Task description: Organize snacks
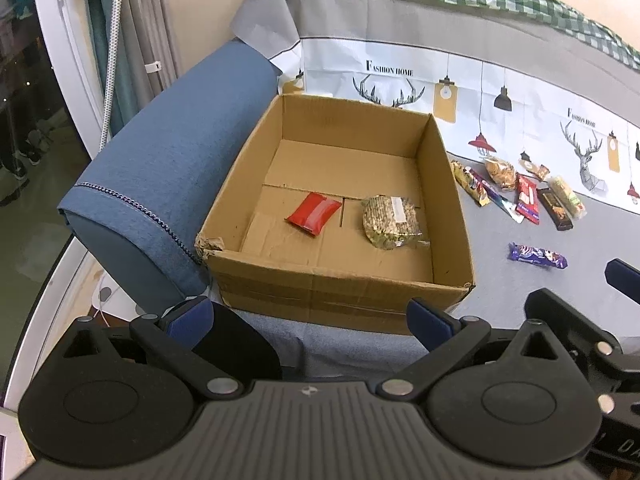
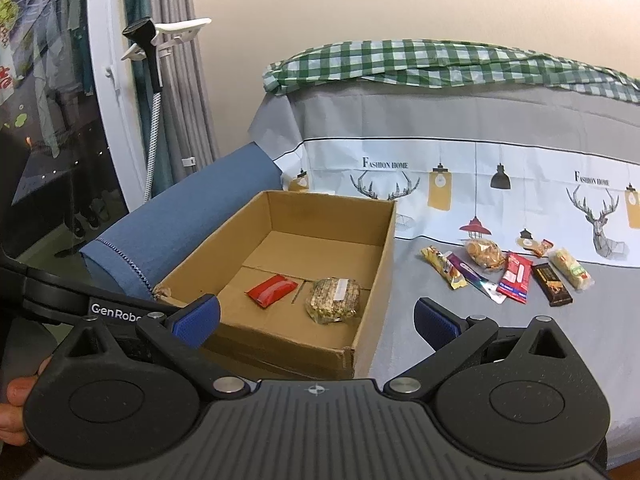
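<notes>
Spread wide and empty: left gripper (image 1: 310, 318) and right gripper (image 2: 316, 318), blue pads (image 1: 192, 316) far apart, each body cut off by the bottom edge. Straight ahead of the left gripper and ahead-left of the right, open cardboard box (image 1: 344, 280) holding a red packet (image 1: 314, 213) beside a clear pack of greenish-brown snacks (image 1: 390, 220), label too small to read. Ahead-right, a purple bar (image 1: 537, 256) lying alone near the left gripper's right finger, hidden from the right wrist view, with loose snacks (image 2: 516, 270) clustered beyond, wrappers unreadable.
</notes>
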Tool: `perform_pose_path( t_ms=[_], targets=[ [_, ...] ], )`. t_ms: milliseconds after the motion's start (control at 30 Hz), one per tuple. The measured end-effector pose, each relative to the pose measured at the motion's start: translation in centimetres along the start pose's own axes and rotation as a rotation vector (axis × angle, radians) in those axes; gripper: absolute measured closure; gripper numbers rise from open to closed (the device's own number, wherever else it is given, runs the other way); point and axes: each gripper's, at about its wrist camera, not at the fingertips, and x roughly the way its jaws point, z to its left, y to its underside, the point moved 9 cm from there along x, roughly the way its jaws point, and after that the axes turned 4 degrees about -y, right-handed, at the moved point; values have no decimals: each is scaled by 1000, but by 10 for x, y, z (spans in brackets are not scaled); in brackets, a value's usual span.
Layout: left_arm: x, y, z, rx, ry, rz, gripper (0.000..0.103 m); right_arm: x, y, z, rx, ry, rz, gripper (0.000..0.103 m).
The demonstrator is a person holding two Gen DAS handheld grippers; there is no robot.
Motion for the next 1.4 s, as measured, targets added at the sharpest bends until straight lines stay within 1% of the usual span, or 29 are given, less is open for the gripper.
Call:
perform_pose_path(
  t_ms=[200,400,467,567,733,833,933,1033,1067,1200,1333,1400],
  targets=[
    [11,-14,-15,10,-9,19,0,6,4,-28,64,30,0,1],
    [22,-45,-52,28,17,22,0,6,-1,-68,131,80,-26,1],
    [27,-60,-72,42,27,11,0,5,-3,-91,158,114,-38,1],
    [35,-83,-110,73,50,-5,0,4,-3,-130,202,188,-46,1],
    [62,-118,-191,124,120,17,0,2,-1,-203,270,305,-53,1],
    [94,-131,-239,133,135,54,0,8,2,-247,298,367,-48,1],
    [141,-143,-280,104,128,108,0,22,6,-290,321,408,-22,1],
    [196,-148,-311,70,104,204,0,46,13,-333,346,439,20,1],
    [215,-148,-318,50,83,232,0,57,16,-348,353,444,37,1],
    [277,-148,-332,-46,21,327,0,105,30,-400,400,455,99,1],
    [330,-141,-331,-72,-97,422,0,155,46,-435,459,423,155,1],
    [349,-135,-324,-84,-131,477,0,178,53,-448,460,411,180,1]
  ],
)
